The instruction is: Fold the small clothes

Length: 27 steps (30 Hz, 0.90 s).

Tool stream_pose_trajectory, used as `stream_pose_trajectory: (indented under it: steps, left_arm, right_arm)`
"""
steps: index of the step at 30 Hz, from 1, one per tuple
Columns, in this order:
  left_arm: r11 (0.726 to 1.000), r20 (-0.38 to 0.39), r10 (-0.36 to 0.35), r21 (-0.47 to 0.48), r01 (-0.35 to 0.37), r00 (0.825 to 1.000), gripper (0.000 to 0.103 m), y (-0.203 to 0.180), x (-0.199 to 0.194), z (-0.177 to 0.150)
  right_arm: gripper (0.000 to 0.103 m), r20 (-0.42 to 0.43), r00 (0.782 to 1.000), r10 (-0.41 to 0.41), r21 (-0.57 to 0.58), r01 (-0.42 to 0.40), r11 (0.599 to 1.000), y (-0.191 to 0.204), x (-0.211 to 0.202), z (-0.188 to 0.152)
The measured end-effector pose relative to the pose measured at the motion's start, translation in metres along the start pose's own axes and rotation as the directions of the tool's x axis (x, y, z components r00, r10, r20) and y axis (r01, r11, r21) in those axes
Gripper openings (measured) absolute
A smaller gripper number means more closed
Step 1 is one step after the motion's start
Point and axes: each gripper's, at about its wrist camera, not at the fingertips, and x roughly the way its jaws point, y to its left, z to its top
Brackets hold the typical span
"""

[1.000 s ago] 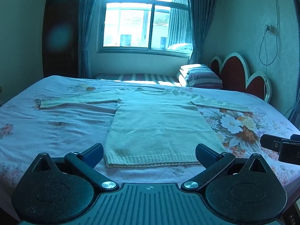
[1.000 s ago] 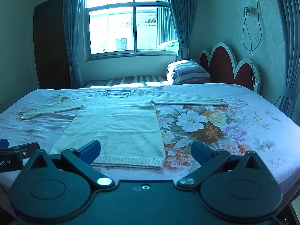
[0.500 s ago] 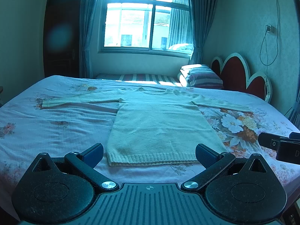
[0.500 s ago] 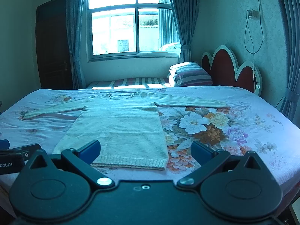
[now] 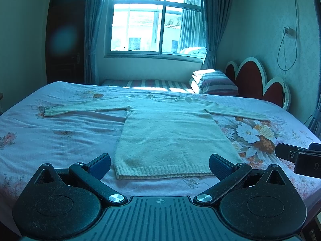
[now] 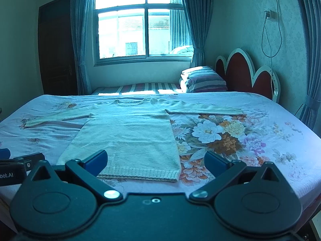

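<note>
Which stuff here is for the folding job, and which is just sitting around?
For the job:
sweater, spread flat
left gripper, open
right gripper, open

Just there:
bed
striped folded bedding
headboard
window

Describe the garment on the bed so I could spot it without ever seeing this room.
Start at the big bed with its floral sheet. Near its middle a pale knit sweater lies flat, both long sleeves stretched out sideways, ribbed hem nearest the cameras. It is the only plain, unpatterned item there; the folded bedding by the headboard is striped.
</note>
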Motion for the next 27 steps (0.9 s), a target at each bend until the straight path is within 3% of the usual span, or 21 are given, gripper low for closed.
stream_pose_trajectory:
  steps: [27]
  left_arm:
    - [1.0,0.003,-0.001,0.013,0.001,1.0,0.103,-0.0054,-0.0019,0.0001]
  right_arm:
    - [0.103,0.002,1.0,-0.002,-0.001,0.002,1.0,0.0007,0.0017,0.0008]
